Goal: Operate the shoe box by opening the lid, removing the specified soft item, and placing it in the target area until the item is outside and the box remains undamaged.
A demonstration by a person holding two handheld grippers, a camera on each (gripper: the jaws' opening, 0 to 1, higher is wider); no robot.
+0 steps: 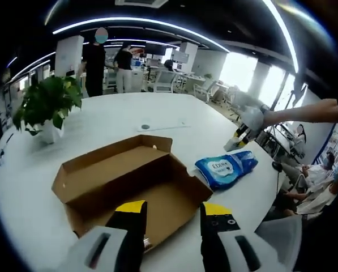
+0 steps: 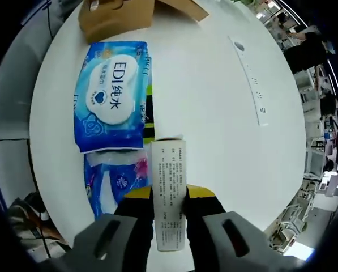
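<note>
The brown cardboard shoe box (image 1: pixel 129 175) lies on the white table (image 1: pixel 112 116) with its lid folded back; what shows of its inside is bare. My left gripper (image 1: pixel 174 212) stands open just above the box's near edge, nothing between its yellow-tipped jaws. A blue wet-wipes pack (image 1: pixel 225 168) lies right of the box. In the right gripper view that pack (image 2: pixel 109 96) overlaps a second blue pack (image 2: pixel 115 178). My right gripper (image 2: pixel 170 198) is shut on a slim white printed carton (image 2: pixel 169 170), held above the table beside the packs. A gloved hand holds that gripper (image 1: pixel 239 139).
A potted plant (image 1: pixel 47 105) stands at the table's far left. A round port (image 1: pixel 145 126) and a flat strip (image 2: pixel 253 85) sit in the tabletop. People stand at the back (image 1: pixel 123 68) and sit off the table's right edge (image 1: pixel 313 187). The box corner (image 2: pixel 118 17) lies beyond the packs.
</note>
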